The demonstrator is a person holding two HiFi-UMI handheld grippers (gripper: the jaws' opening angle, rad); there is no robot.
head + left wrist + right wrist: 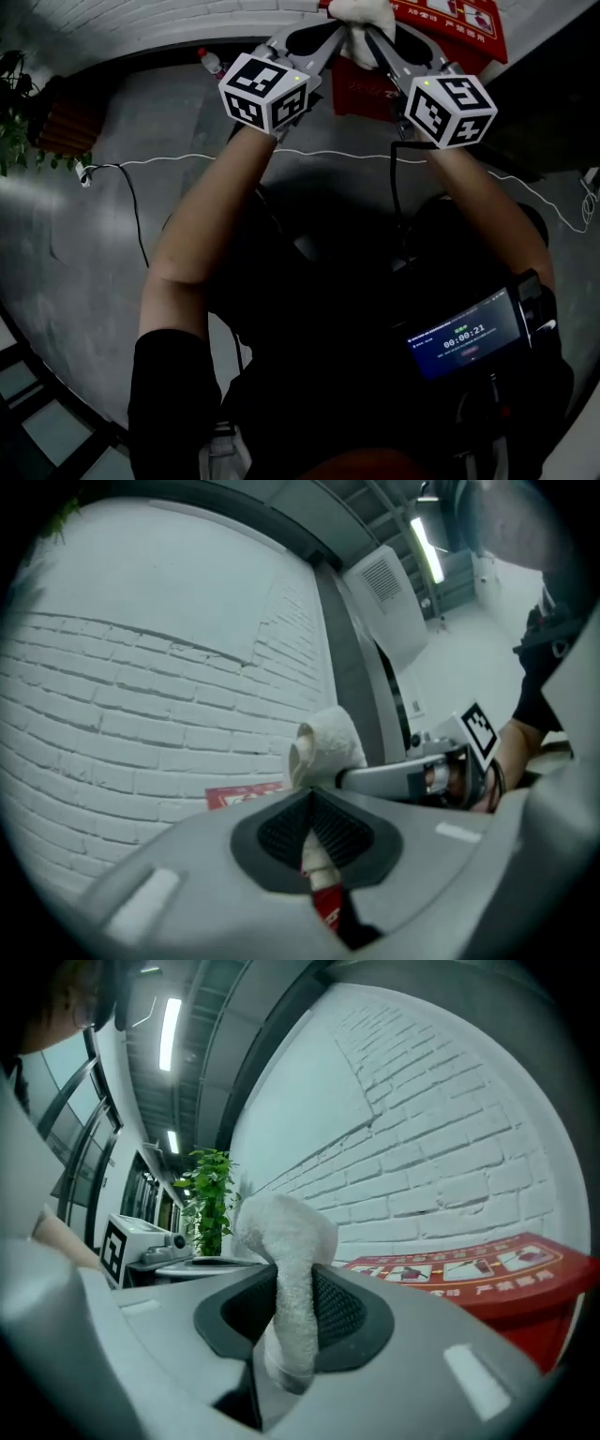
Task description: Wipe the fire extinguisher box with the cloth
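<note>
Left hand-held gripper (330, 42) and right hand-held gripper (377, 45) both clamp the white cloth (361, 13), with the red fire extinguisher box (464, 28) just ahead and below, nearer the right.

Floor (75, 262), grey concrete | white cable (187, 157) snaking across | bottle (212, 64) at the wall | red fire extinguisher box (366, 94) standing | planter (61, 122) far left
</note>
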